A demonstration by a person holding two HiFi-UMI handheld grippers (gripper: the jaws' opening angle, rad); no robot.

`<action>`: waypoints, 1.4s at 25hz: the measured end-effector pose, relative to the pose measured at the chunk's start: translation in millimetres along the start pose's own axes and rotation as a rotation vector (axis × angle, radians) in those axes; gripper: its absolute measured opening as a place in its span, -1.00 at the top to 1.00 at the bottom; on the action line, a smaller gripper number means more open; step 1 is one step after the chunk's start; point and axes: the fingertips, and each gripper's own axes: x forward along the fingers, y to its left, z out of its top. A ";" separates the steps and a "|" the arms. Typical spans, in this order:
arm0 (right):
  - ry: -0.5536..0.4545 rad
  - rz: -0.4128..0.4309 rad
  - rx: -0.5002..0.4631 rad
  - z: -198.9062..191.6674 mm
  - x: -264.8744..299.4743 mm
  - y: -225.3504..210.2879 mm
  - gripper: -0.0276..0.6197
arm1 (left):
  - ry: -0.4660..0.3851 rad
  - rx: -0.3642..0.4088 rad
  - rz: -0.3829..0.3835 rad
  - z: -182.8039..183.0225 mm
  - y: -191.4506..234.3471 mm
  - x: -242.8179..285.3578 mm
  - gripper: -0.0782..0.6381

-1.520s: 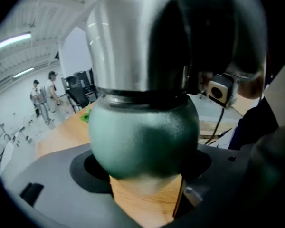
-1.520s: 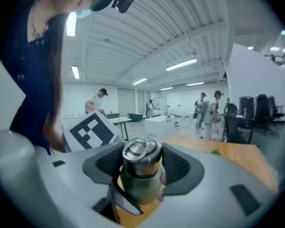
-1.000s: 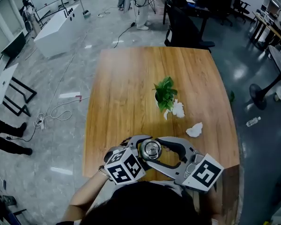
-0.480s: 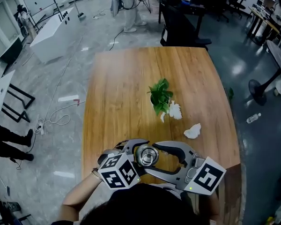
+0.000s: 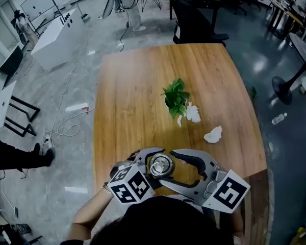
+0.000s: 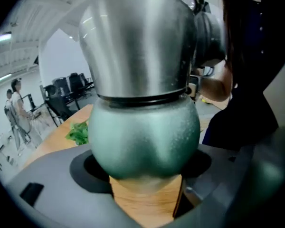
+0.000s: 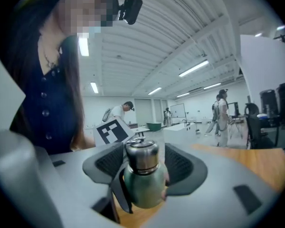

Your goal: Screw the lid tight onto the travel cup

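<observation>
The travel cup has a green rounded body (image 6: 145,137) and a steel lid (image 5: 160,165) that sits on top of it. It stands on the wooden table (image 5: 132,96) near the front edge. My left gripper (image 5: 154,162) is shut on the green body, which fills the left gripper view under the lid (image 6: 137,42). From the right, my right gripper (image 5: 168,166) reaches in. Its ribbed pads (image 7: 180,165) flank the lid (image 7: 141,158) and close against the cup's shoulder (image 7: 142,186).
A small green potted plant (image 5: 176,100) stands mid-table, with crumpled white tissues beside it (image 5: 193,114) and further right (image 5: 212,135). The table's front edge (image 5: 107,185) is just under the grippers. Black chairs (image 5: 194,19) stand beyond the far end.
The head view has shifted slightly. Both grippers stay on the cup at the same spot near the front edge; no clear turn of the lid shows.
</observation>
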 end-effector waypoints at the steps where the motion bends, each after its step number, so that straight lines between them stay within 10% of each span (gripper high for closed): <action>1: 0.010 0.032 -0.011 -0.4 -0.9 1.9 0.11 | 0.000 0.025 -0.030 0.1 -5.8 -1.0 -0.29; 5: -0.005 0.061 -0.067 0.7 2.3 8.0 0.12 | 0.009 0.031 -0.049 0.1 -13.7 -1.0 -0.29; 11: -0.052 -0.184 -0.100 4.8 5.4 3.5 0.17 | 0.009 -0.112 0.134 3.0 5.6 -4.3 -0.29; 18: 0.007 0.095 -0.072 0.3 -3.3 18.9 0.16 | -0.012 0.058 -0.092 7.5 -26.3 -6.2 -0.29; 25: -0.081 -0.197 -0.106 4.8 2.2 0.8 0.17 | 0.011 -0.079 0.121 6.9 6.1 -4.8 -0.29; 31: -0.009 0.065 -0.104 -2.2 -2.1 25.0 0.17 | 0.002 0.114 -0.139 7.6 -32.0 -10.7 -0.29; 35: 0.050 0.060 -0.135 -10.8 0.3 21.4 0.17 | 0.035 0.103 -0.106 1.7 -27.2 -6.4 -0.29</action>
